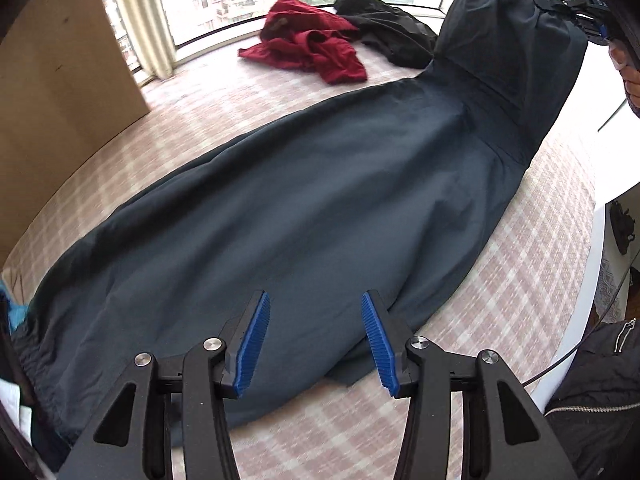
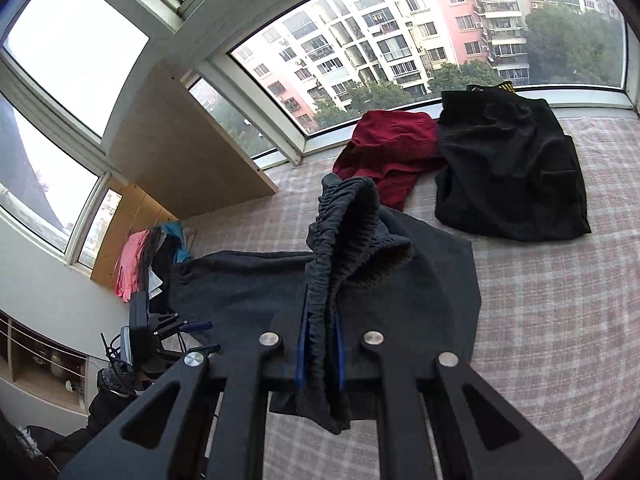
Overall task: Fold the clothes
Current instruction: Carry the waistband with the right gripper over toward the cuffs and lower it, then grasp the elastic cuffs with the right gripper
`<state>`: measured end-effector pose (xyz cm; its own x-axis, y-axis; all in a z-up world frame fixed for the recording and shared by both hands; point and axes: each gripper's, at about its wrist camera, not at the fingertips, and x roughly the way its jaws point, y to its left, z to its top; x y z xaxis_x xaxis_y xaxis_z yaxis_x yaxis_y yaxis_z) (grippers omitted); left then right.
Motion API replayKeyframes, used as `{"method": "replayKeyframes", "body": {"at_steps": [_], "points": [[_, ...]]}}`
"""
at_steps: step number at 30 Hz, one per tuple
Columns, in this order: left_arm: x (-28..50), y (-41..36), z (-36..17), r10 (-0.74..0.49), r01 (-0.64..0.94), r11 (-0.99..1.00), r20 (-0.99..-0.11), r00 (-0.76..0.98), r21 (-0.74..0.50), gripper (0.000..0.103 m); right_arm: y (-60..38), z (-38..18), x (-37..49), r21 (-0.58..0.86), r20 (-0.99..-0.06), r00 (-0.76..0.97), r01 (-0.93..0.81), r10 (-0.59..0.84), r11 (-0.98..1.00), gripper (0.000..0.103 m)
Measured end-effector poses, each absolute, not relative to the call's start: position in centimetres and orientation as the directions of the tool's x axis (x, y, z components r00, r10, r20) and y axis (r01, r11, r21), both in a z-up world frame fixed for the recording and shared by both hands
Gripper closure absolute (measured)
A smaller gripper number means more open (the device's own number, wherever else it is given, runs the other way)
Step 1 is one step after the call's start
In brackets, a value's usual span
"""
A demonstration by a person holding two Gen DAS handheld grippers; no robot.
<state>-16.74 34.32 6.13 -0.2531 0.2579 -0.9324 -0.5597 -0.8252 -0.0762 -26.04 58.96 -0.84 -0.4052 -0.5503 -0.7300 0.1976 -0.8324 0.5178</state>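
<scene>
1. The dark navy trousers are lying spread lengthwise across the checked pink-and-white bedcover, one end being raised off the surface at the far right of the left wrist view.
2. The right gripper is clamping the gathered elastic waistband of the trousers; its blue pads are pressing on the bunched fabric from both sides, jaws nearly together. In the left wrist view this gripper is appearing at the top right, pinching the lifted waistband with a person's hand behind it.
3. The left gripper is hovering over the near part of the trousers with its jaws partly apart; its ribbed blue pads are gripping nothing, and the cloth is lying beneath rather than between them.
4. A crumpled red garment and a black garment are lying near the window at the far side of the bed, touching each other and apart from the trousers.
5. A wooden board is leaning beside the window, with a pile of pink, grey and blue clothes sitting at the bed's left edge.
</scene>
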Motion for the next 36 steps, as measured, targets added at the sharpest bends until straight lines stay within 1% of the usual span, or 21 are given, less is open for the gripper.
{"method": "replayKeyframes", "body": {"at_steps": [5,9,11,12,14,17,19,21,23,25,28,32,36], "points": [[-14.6,28.6,6.3,0.266,-0.534,-0.841,-0.924,-0.276,-0.083,0.057,48.0,-4.0,-28.4,0.494,-0.775,-0.310,0.248,-0.551,-0.834,0.093],[-13.6,24.8,6.2,0.275,-0.524,-0.846,-0.920,-0.281,-0.093,0.057,39.5,-8.8,-29.5,0.465,-0.820,-0.226,0.273,-0.526,-0.842,0.093],[-13.4,23.2,6.1,0.281,-0.518,-0.849,-0.918,-0.279,-0.102,0.057,35.6,-11.5,-30.0,0.406,-0.856,-0.201,0.308,-0.476,-0.860,0.091],[-13.4,22.6,6.0,0.282,-0.517,-0.850,-0.919,-0.276,-0.106,0.057,33.8,-12.9,-30.3,0.367,-0.882,-0.177,0.322,-0.436,-0.873,0.088],[-13.5,21.6,5.7,0.286,-0.516,-0.849,-0.919,-0.271,-0.113,0.057,31.1,-15.5,-30.7,0.309,-0.924,-0.120,0.319,-0.362,-0.896,0.088],[-13.9,21.0,5.5,0.289,-0.521,-0.846,-0.918,-0.270,-0.113,0.057,30.0,-16.0,-30.6,0.351,-0.920,-0.062,0.312,-0.388,-0.883,0.084],[-14.2,20.9,5.5,0.296,-0.526,-0.843,-0.915,-0.275,-0.114,0.057,30.0,-14.2,-30.1,0.354,-0.913,-0.069,0.356,-0.402,-0.865,0.079],[-14.6,21.0,5.6,0.302,-0.532,-0.839,-0.911,-0.281,-0.114,0.057,30.1,-12.0,-29.6,0.346,-0.907,-0.088,0.403,-0.412,-0.848,0.077],[-15.1,21.4,5.6,0.305,-0.542,-0.833,-0.909,-0.284,-0.110,0.057,30.4,-10.0,-29.6,0.377,-0.884,-0.098,0.429,-0.457,-0.821,0.070],[-15.7,21.9,5.5,0.317,-0.546,-0.829,-0.906,-0.282,-0.120,0.057,30.6,-8.7,-29.9,0.378,-0.875,-0.117,0.440,-0.470,-0.814,0.054],[-16.4,22.3,5.4,0.339,-0.546,-0.825,-0.901,-0.269,-0.148,0.057,31.4,-8.8,-30.7,0.340,-0.892,-0.141,0.418,-0.430,-0.843,0.054],[-16.8,23.1,5.6,0.357,-0.558,-0.814,-0.897,-0.261,-0.162,0.057,33.4,-12.5,-30.8,0.407,-0.892,-0.073,0.302,-0.446,-0.862,0.054],[-17.0,22.9,5.6,0.351,-0.549,-0.821,-0.897,-0.270,-0.156,0.057,31.3,-15.8,-29.7,0.428,-0.893,-0.015,0.271,-0.449,-0.862,0.054]]}}
